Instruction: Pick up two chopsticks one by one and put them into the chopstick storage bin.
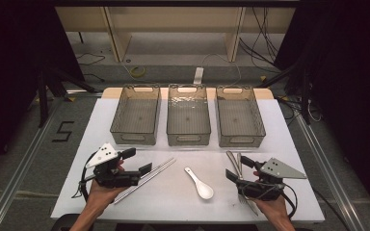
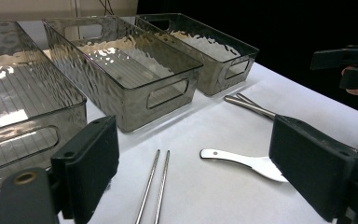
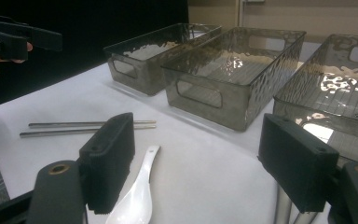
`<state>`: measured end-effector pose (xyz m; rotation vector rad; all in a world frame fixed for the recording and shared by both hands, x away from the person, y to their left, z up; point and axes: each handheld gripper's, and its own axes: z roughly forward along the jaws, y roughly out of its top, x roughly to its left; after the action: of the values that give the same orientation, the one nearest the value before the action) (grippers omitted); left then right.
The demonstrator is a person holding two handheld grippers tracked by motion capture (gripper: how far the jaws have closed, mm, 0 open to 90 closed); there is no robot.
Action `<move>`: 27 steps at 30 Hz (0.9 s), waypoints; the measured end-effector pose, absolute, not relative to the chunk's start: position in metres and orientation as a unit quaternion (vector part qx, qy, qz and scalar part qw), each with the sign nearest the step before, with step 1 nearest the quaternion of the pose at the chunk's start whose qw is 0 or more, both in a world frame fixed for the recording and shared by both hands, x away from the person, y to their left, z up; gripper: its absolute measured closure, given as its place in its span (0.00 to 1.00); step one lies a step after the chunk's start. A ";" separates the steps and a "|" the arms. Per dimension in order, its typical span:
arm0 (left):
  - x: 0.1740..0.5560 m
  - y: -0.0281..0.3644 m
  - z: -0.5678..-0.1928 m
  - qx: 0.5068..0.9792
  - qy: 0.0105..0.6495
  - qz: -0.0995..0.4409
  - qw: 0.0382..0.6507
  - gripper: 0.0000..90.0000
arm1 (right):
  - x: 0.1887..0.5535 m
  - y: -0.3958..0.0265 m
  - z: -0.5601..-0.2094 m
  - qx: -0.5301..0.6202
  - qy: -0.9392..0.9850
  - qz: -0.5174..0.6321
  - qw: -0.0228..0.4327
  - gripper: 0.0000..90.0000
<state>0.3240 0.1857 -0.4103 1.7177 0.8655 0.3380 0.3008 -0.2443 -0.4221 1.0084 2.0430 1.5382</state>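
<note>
1. The left gripper hovers at 8 o'clock on the table, jaws spread wide with nothing between them.
2. The chopsticks lie just at its 3 o'clock side, on the white sheet.
3. The right gripper sits at 4 o'clock, jaws wide and empty.
4. Metal utensils lie under it.
5. The spoon rests at 6 o'clock, between the two grippers.
6. Three bins line 12 o'clock.
</note>
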 end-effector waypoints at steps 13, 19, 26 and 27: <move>0.328 0.186 -0.411 0.736 0.378 0.141 0.543 0.17 | 0.301 -0.245 -0.422 0.364 0.730 0.546 0.193 0.31; 0.333 0.187 -0.412 0.753 0.387 0.139 0.514 0.17 | 0.302 -0.245 -0.422 0.363 0.732 0.544 0.192 0.31; 0.343 0.184 -0.416 0.796 0.391 0.133 0.443 0.18 | 0.303 -0.245 -0.423 0.367 0.734 0.539 0.189 0.31; 0.344 0.183 -0.416 0.800 0.391 0.133 0.435 0.18 | 0.303 -0.246 -0.423 0.367 0.734 0.539 0.188 0.31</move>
<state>0.3441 0.1835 -0.4161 1.9919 0.9739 0.3321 0.3033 -0.2455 -0.4231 1.0337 2.0646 1.5165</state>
